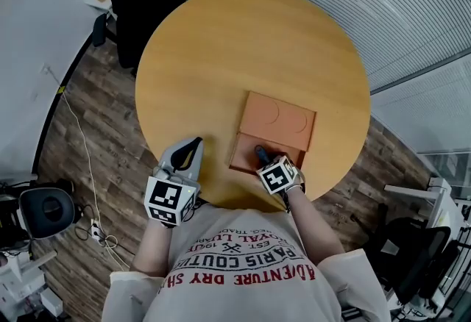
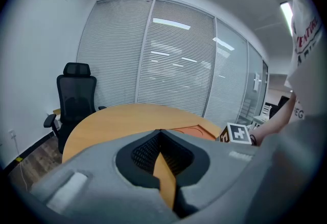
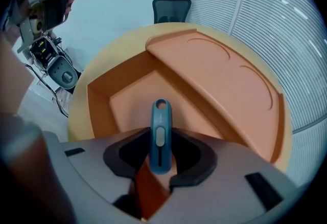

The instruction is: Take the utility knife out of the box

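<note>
Utility knife [image 3: 160, 115] pinched by sides in right gripper [image 3: 160, 132], low inside box [image 3: 99, 105]. Risk: slim handle pivots or slips, snags box wall on lift. Left gripper [image 2: 161, 132] jaws together, empty, not steadying box.

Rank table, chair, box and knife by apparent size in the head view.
1. table
2-3. chair and box: about alike. The chair sits farther from the camera, so unranked.
4. knife, mostly hidden.

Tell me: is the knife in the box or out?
In. The knife lies within the box walls, in the right tool.
</note>
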The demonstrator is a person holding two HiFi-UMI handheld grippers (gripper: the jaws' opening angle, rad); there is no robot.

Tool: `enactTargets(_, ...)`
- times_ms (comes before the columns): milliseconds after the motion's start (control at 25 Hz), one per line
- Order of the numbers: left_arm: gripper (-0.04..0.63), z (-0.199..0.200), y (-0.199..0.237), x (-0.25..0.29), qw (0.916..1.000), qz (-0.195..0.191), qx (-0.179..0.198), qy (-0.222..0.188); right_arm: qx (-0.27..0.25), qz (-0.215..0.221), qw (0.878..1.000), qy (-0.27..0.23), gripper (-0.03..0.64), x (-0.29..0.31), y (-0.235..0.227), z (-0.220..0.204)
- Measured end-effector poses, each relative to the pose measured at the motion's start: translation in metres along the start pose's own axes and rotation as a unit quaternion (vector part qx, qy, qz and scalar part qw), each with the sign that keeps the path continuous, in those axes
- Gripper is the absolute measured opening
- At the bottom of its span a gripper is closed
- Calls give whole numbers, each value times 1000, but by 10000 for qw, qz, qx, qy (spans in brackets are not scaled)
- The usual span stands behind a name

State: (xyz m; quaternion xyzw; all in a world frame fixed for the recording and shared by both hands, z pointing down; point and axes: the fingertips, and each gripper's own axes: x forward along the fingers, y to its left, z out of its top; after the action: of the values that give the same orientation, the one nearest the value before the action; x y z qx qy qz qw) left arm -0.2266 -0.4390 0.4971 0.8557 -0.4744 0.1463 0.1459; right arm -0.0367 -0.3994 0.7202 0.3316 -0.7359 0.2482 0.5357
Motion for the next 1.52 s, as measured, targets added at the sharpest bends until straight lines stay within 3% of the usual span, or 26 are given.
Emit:
enactTargets(360, -5, 7, 2, 8, 9997, -205, 90, -91, 271, 79, 9991, -321, 133, -15, -2, 6)
enactTargets(560, -5, 13, -1, 5, 9994, -258, 149, -177, 377, 222, 9952, -874, 133, -44, 2, 25)
enactTargets(800, -5, 27, -7, 2, 9985, -342, 285, -307, 670, 37, 9841, -1642, 133, -102, -15, 52)
enactTargets(1080, -5, 51, -24, 5, 9956, -573, 524, -520, 973, -253, 9481, -3016, 133, -187, -32, 91)
enactTargets(1520, -5, 97, -41, 6, 9884, -805, 880, -944, 1357, -760, 8788, -4511, 133, -279, -48, 112)
